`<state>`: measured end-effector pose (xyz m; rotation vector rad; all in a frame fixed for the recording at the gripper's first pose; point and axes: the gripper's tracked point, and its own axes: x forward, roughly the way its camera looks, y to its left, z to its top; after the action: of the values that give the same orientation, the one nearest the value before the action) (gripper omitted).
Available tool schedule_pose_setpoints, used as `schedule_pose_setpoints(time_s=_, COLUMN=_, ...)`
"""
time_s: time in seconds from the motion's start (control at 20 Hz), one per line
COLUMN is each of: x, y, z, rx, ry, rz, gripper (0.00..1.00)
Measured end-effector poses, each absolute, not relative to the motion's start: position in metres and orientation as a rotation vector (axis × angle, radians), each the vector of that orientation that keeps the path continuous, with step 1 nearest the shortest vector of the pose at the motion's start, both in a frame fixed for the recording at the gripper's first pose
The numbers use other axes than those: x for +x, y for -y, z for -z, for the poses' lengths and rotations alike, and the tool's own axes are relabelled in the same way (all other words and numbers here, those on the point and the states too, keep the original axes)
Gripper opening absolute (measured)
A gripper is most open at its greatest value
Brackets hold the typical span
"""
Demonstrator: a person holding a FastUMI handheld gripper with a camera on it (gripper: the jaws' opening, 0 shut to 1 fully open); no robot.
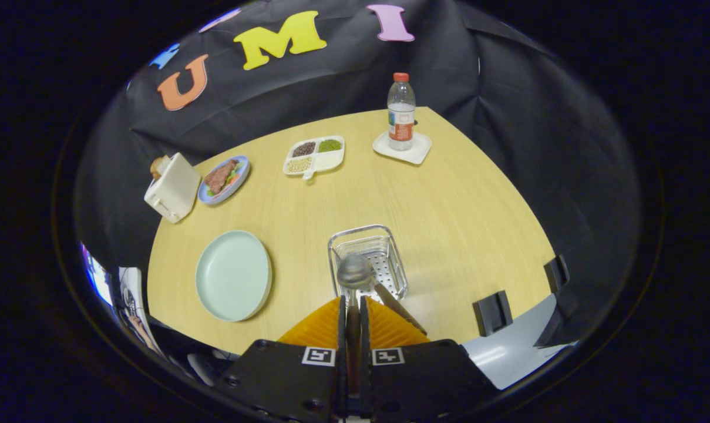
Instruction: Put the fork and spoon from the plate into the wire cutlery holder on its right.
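Hidden: handle of the shiny metal spoon (355,274) runs down between the fingers (only the bowl shows clearly).
Hand-held gripper (353,305): pinching that handle, bowl over the silver wire cutlery holder (368,258).
Fork: brown-handled piece (399,308) leaning in the holder, head unclear.
Plate: round pale-green plate (233,275), bare, left of the holder on the light wood bench (448,211).

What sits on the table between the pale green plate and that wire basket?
Nothing: bare wooden table separates the round pale green plate from the wire basket, seen in the claw's view.
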<state>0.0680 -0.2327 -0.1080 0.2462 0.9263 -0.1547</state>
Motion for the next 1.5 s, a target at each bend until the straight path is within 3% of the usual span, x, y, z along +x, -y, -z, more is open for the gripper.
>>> schedule_pose_setpoints(time_s=0.2, x=0.073, y=0.233, z=0.099, rx=0.243, ry=-0.904, rz=0.159, gripper=0.09)
schedule_pose_setpoints(time_s=0.35, x=0.069, y=0.233, z=0.091, rx=0.248, ry=-0.885, rz=0.166, gripper=0.16)
schedule_pose_setpoints(time_s=0.45, x=0.068, y=0.237, z=0.081, rx=0.243, ry=-0.847, rz=0.176, gripper=0.25)
schedule_pose_setpoints(time_s=0.5, x=0.065, y=0.236, z=0.076, rx=0.241, ry=-0.826, rz=0.180, gripper=0.37)
schedule_pose_setpoints(time_s=0.75, x=0.059, y=0.223, z=0.038, rx=0.212, ry=-0.674, rz=0.181, gripper=0.78)
schedule_pose_setpoints(time_s=1.0, x=0.045, y=0.195, z=-0.002, rx=0.186, ry=-0.505, rz=0.166, gripper=0.97)
schedule_pose_setpoints(time_s=1.5, x=0.003, y=0.127, z=-0.048, rx=0.086, ry=-0.190, rz=0.164, gripper=0.96)
